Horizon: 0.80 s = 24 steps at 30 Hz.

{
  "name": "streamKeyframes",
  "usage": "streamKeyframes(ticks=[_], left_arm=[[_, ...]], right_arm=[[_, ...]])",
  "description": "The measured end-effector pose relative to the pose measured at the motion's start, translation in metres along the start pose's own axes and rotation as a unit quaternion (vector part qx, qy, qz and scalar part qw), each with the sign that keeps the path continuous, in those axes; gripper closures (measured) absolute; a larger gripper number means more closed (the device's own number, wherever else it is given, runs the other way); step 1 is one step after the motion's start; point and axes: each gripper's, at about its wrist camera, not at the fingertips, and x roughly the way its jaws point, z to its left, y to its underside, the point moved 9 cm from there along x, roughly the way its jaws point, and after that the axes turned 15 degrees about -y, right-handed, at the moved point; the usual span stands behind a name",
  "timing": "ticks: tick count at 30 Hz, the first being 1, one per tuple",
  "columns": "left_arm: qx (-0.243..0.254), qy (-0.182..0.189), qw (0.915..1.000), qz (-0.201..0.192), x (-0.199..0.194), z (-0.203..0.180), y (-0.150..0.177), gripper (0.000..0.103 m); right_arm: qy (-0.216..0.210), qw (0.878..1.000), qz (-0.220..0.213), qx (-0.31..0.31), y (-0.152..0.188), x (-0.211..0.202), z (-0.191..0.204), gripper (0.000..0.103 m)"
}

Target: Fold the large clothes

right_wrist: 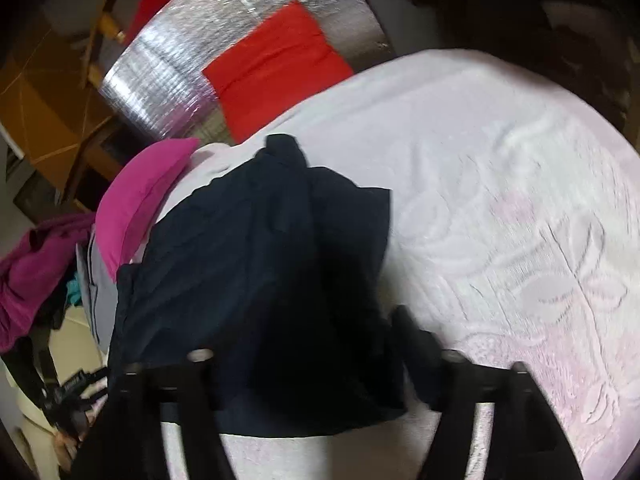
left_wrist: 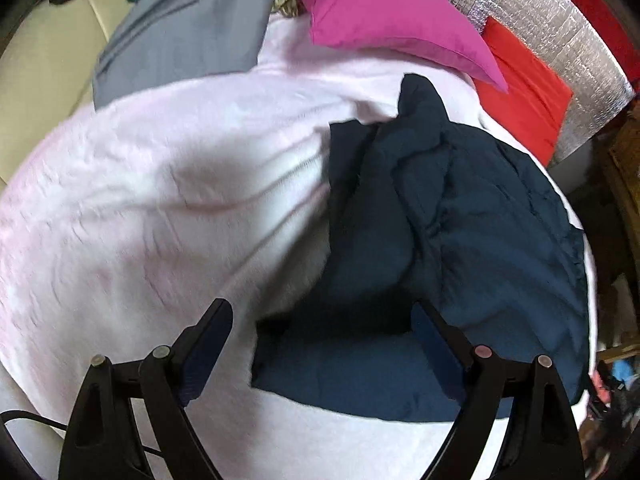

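A dark navy padded garment (left_wrist: 460, 248) lies bunched on a pale pink embossed blanket (left_wrist: 160, 200). My left gripper (left_wrist: 320, 312) is open, its jaws wide apart just above the garment's near edge, holding nothing. In the right wrist view the same garment (right_wrist: 256, 272) lies partly folded over itself on the blanket (right_wrist: 500, 200). My right gripper (right_wrist: 304, 336) is open above the garment's near part. Its left finger is hard to make out against the dark cloth.
A magenta cushion (left_wrist: 384, 16) and a grey garment (left_wrist: 180, 36) lie at the far side. A folded red cloth (left_wrist: 524, 96) rests on silver foil matting (left_wrist: 560, 20). Purple clothes (right_wrist: 32, 272) and wooden furniture (right_wrist: 48, 112) are at the left.
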Motion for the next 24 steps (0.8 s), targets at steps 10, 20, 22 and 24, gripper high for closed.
streamKeyframes(ticks=[10, 20, 22, 24], left_arm=[[-0.042, 0.048, 0.9979, 0.014, 0.011, -0.002, -0.002, 0.012], [-0.058, 0.093, 0.9935, 0.028, 0.018, -0.009, -0.011, 0.012], [-0.055, 0.117, 0.9911, 0.033, 0.016, -0.019, -0.011, 0.012], [-0.049, 0.124, 0.9904, 0.035, 0.016, -0.023, -0.010, 0.009]], right_arm=[[-0.068, 0.994, 0.031, 0.083, -0.001, 0.029, -0.026, 0.024], [-0.128, 0.983, 0.048, 0.123, -0.001, 0.060, -0.025, 0.015], [-0.146, 0.980, 0.042, 0.126, -0.003, 0.062, -0.021, 0.015], [-0.158, 0.979, 0.038, 0.124, -0.003, 0.062, -0.018, 0.015]])
